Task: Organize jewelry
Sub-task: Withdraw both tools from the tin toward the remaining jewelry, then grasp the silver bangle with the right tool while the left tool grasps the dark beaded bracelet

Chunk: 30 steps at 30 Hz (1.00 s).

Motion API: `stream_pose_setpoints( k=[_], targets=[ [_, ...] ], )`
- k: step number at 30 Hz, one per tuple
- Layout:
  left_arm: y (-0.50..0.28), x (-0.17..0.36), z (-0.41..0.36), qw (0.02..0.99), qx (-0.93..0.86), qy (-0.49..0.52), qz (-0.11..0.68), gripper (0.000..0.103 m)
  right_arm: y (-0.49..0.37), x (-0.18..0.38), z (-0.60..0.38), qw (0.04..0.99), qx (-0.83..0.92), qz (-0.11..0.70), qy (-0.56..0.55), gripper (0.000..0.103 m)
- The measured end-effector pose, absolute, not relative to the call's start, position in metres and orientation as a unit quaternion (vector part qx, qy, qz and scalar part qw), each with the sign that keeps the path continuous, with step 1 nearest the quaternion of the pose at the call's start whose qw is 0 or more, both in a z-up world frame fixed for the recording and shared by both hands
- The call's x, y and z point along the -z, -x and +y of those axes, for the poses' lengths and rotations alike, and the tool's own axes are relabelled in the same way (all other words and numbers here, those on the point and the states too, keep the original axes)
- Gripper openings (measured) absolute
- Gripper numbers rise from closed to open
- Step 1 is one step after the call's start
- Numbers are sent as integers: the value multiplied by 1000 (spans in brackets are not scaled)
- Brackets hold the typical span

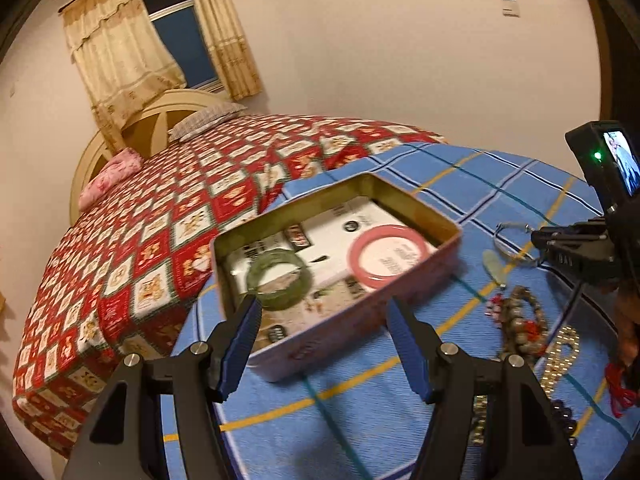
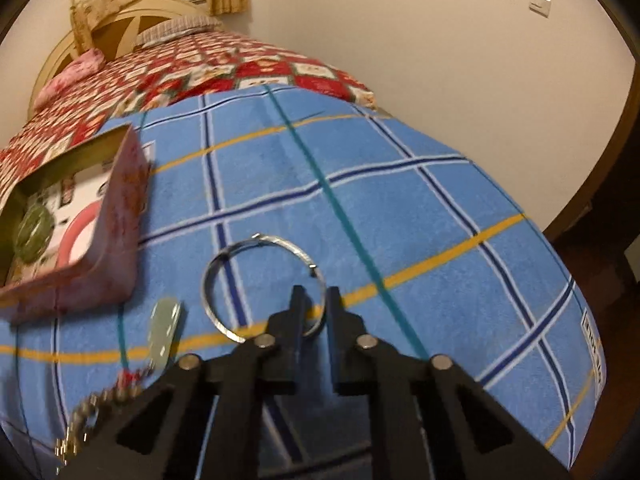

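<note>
right tool (image 2: 313,300) pinches the silver bangle's (image 2: 262,280) near rim so i can carry it to the tin (image 1: 408,292); left tool (image 1: 324,320) hangs open, empty.

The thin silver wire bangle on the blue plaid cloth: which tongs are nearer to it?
Right. The right tongs are closed on the near rim of the thin silver wire bangle. The left tongs stand open over the pink tin box, away from it.
</note>
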<state>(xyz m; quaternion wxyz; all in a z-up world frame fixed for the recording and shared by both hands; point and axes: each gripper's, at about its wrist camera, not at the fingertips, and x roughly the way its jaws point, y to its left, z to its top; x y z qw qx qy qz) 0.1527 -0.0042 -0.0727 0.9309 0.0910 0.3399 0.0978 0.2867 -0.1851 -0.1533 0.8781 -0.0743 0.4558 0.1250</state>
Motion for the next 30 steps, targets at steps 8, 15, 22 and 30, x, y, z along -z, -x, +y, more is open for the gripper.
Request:
stream_pose_setpoints(
  k=[8, 15, 22, 30],
  targets=[
    [-161, 79, -36, 930, -49, -85, 354, 65, -228, 152, -201, 876, -120, 456, 96, 9],
    [-176, 90, -68, 925, -9, -92, 369, 65, -217, 152, -212, 879, -114, 459, 68, 9],
    [-183, 105, -79, 915, 29, -78, 394, 50, -215, 152, -210, 880, -112, 455, 73, 9],
    [-182, 107, -82, 911, 45, -79, 403, 48, -213, 152, -209, 882, -110, 452, 78, 9]
  ],
)
